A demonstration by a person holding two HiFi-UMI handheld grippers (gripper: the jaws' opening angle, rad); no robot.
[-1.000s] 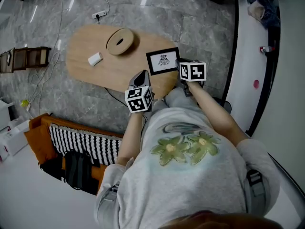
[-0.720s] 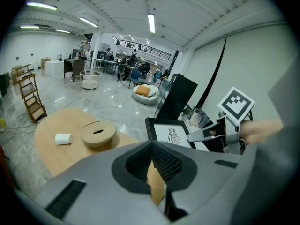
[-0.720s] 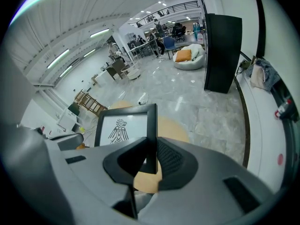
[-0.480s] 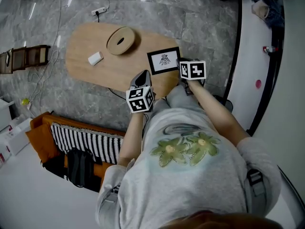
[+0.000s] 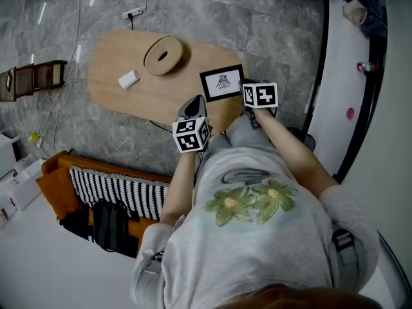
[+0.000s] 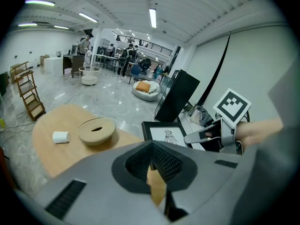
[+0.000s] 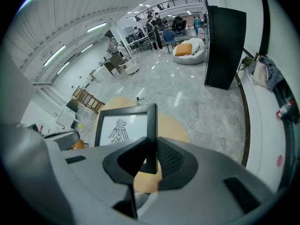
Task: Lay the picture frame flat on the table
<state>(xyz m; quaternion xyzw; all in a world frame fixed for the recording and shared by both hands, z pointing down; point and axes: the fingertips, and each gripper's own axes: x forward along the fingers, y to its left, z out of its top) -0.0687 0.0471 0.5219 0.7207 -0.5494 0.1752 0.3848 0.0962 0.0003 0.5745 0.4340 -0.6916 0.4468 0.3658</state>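
The black picture frame, with a bird drawing on white, stands tilted at the near right end of the oval wooden table. My right gripper is shut on the frame's right edge. In the right gripper view that edge runs down between the pads. My left gripper hovers over the table's near edge, just left of the frame, shut and empty. The left gripper view has the frame ahead, with the right gripper clamped on its side.
A round wooden dish and a small white roll lie on the table's far left part. A power strip with cables is on the grey floor beyond. A striped orange seat lies near left, a white curved counter at the right.
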